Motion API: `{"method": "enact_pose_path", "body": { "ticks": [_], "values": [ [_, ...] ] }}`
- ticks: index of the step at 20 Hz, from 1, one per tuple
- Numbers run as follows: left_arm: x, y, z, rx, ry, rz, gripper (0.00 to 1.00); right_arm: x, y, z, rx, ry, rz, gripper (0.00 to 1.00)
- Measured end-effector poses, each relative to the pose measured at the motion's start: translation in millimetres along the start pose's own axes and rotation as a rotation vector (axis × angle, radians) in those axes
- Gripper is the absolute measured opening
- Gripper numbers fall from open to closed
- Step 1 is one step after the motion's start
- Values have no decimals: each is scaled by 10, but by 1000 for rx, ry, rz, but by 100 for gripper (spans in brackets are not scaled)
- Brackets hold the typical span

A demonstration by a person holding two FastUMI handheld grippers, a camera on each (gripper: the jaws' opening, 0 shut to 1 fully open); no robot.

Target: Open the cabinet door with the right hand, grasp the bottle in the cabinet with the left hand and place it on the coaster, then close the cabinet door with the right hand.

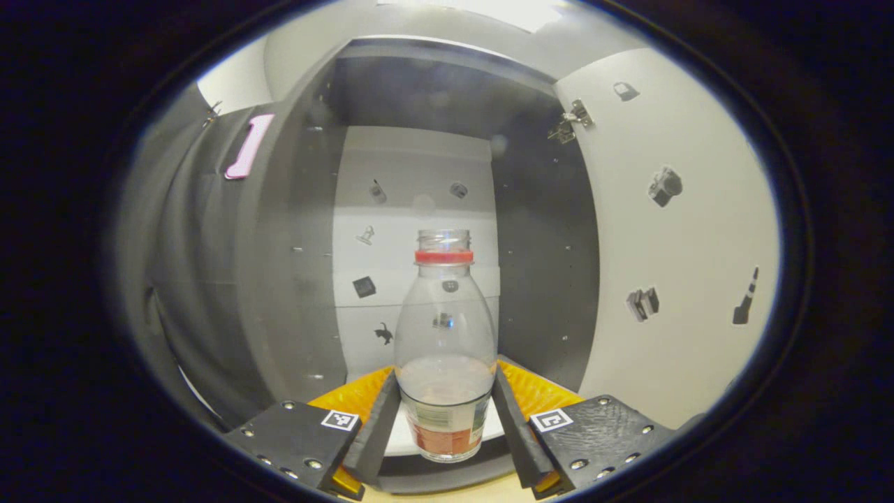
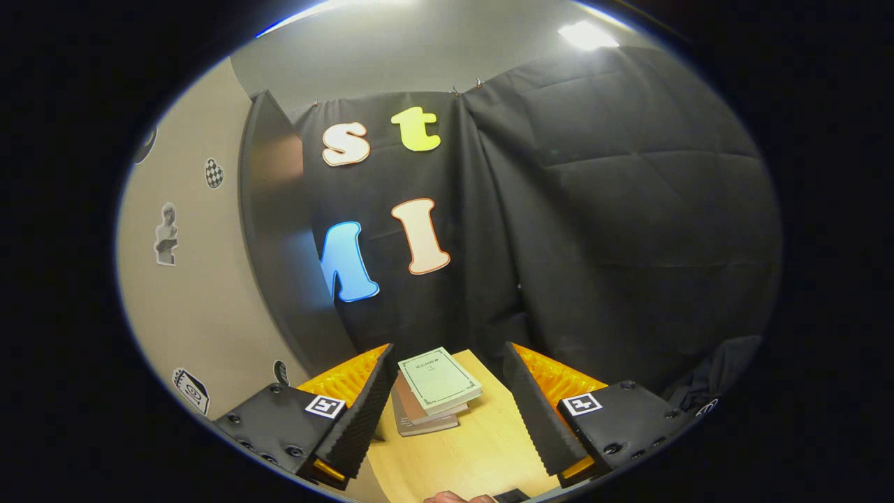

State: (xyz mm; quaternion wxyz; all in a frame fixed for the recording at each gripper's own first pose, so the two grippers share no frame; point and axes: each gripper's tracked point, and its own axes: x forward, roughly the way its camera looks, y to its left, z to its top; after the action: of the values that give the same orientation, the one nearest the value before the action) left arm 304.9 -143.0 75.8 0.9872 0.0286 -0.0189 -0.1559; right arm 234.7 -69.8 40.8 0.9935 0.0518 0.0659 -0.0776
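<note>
Black cloth wall (image 2: pixel 614 230); pale wooden table (image 2: pixel 475 447); ceiling light (image 2: pixel 587 33).

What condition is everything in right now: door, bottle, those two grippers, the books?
White cabinet door: swung open.
Clear plastic bottle with red neck ring: upright, uncapped, inside cabinet.
Left gripper: closed around the bottle.
Right gripper: open, empty.
Stacked books: closed, on wooden table.

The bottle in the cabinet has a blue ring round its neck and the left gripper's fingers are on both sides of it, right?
Not quite. The ring round the neck of the bottle is red, not blue, as the left gripper view shows. The rest holds: it stands in the cabinet with the left gripper fingers on both sides of it.
</note>
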Motion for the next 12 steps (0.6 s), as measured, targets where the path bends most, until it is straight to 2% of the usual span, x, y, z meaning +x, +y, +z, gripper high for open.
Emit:
{"method": "enact_pose_path", "body": {
  "ticks": [1, 6, 12],
  "values": [
    [-141, 55, -32, 4, 6, 12, 74, -37, -4, -3, -4, -2, -1, 97],
    [-827, 399, -336, 11, 47, 88, 72, -185, 62, 2, -9, -16, 3, 97],
    [-1589, 887, -1001, -32, 98, 202, 74, -364, 123, -153, -20, -12, -5, 97]
  ]
}}
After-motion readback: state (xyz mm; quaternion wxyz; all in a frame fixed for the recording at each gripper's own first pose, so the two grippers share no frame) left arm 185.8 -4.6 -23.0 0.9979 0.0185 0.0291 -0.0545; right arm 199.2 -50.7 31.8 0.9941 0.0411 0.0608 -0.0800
